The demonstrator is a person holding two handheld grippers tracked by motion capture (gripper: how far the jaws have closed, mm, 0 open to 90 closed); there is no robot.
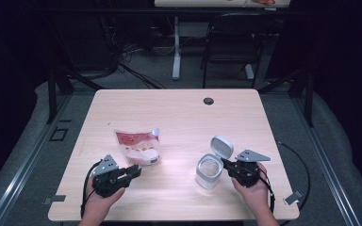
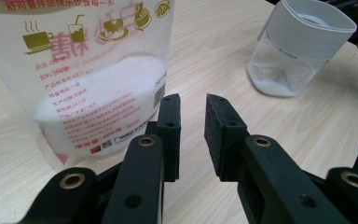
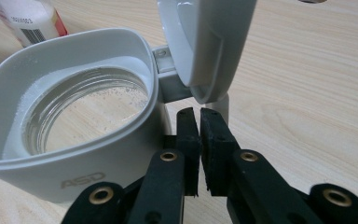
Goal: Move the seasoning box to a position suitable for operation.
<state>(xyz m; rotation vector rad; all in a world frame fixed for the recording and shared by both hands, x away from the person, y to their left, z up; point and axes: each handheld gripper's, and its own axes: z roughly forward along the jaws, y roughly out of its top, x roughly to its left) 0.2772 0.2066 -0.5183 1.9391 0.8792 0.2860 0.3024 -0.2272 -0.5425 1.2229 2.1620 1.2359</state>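
Observation:
A clear pouch [image 1: 137, 147] with red print and white powder stands left of the table's middle. My left gripper [image 1: 133, 172] lies just in front of it, open; in the left gripper view the pouch [image 2: 93, 84] is beside the left jaw, nothing between the fingers [image 2: 170, 121]. A glass jar [image 1: 209, 171] with a white collar and a raised flip lid [image 1: 222, 146] stands at the right. My right gripper [image 1: 227, 164] is against its right side. In the right gripper view its jaws are shut [image 3: 198, 114] just below the lid's hinge [image 3: 170, 84], nothing seen between them. The jar [image 3: 74, 121] holds a little powder.
The wooden table [image 1: 179, 113] has a cable hole [image 1: 208, 100] near its far edge. A black chair [image 1: 231, 42] and a table leg [image 1: 176, 47] stand on the floor beyond. Cables trail from both grippers.

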